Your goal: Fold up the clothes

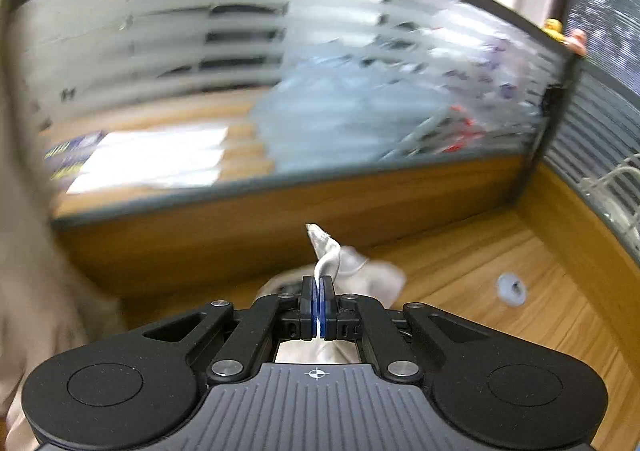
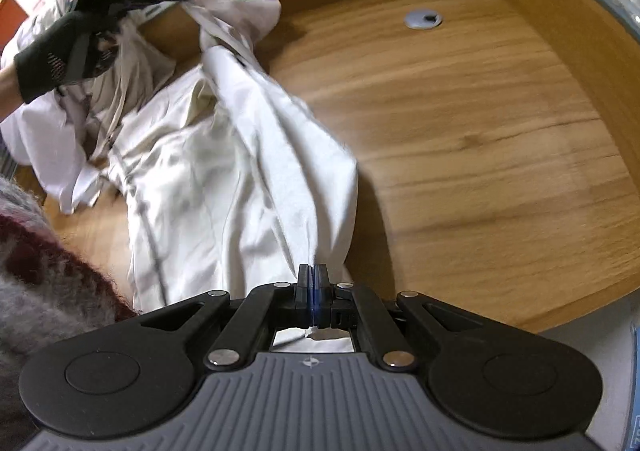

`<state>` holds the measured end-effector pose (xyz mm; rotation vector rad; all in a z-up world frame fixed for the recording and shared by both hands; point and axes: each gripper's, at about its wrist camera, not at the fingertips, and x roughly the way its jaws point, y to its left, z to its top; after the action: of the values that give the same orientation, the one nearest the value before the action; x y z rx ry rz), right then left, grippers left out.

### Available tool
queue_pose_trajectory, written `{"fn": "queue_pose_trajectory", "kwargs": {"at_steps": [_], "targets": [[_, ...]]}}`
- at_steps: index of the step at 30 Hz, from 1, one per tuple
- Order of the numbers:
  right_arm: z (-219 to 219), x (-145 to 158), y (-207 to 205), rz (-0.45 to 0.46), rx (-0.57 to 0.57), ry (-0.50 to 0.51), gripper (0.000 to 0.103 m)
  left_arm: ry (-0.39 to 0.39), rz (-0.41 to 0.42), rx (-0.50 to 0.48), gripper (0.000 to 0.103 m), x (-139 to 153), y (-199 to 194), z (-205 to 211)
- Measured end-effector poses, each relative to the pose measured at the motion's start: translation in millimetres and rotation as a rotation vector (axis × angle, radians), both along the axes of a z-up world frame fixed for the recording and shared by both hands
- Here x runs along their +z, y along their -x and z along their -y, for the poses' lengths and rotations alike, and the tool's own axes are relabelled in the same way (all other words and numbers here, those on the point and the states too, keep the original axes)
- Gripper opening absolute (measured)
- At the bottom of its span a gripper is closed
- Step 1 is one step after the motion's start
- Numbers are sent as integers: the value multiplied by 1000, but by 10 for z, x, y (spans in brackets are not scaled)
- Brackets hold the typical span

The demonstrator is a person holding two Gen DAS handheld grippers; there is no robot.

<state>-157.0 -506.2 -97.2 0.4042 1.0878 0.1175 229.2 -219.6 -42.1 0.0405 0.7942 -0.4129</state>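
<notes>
A desk of warm, honey-coloured wood grain [image 2: 480,139] carries everything here, closed in at the back and side by low wooden walls topped with striped frosted glass. A round grey plastic cable grommet [image 2: 423,19] sits flush in the surface near the far corner. A crumpled cream-white cotton garment [image 2: 224,187] lies partly on the wood at the left, its upper folds lifted clear.

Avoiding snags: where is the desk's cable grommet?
In the right wrist view the grey cable grommet sits upper right on the wooden desk, right of the white garment.
</notes>
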Motion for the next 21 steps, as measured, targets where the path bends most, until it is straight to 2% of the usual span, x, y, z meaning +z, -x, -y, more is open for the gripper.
{"fn": "queue_pose_trajectory", "kwargs": {"at_steps": [8,11,15,16,21], "targets": [[-414,-148,-78,-99,184,-73,3,-20,-105,109,4,-575,305,-722],[-536,-138,-132,-119,247,-30,6,-46,-136,141,4,-786,354,-890],[-508,12,-233,-65,237,42,9,-84,-158,176,4,-987,350,-1020],[-476,44,-274,-48,217,61,13,-87,-164,179,4,-1020,339,-1034],[-279,66,-565,7,94,125,22,-109,-158,197,4,-1058,292,-1087]]}}
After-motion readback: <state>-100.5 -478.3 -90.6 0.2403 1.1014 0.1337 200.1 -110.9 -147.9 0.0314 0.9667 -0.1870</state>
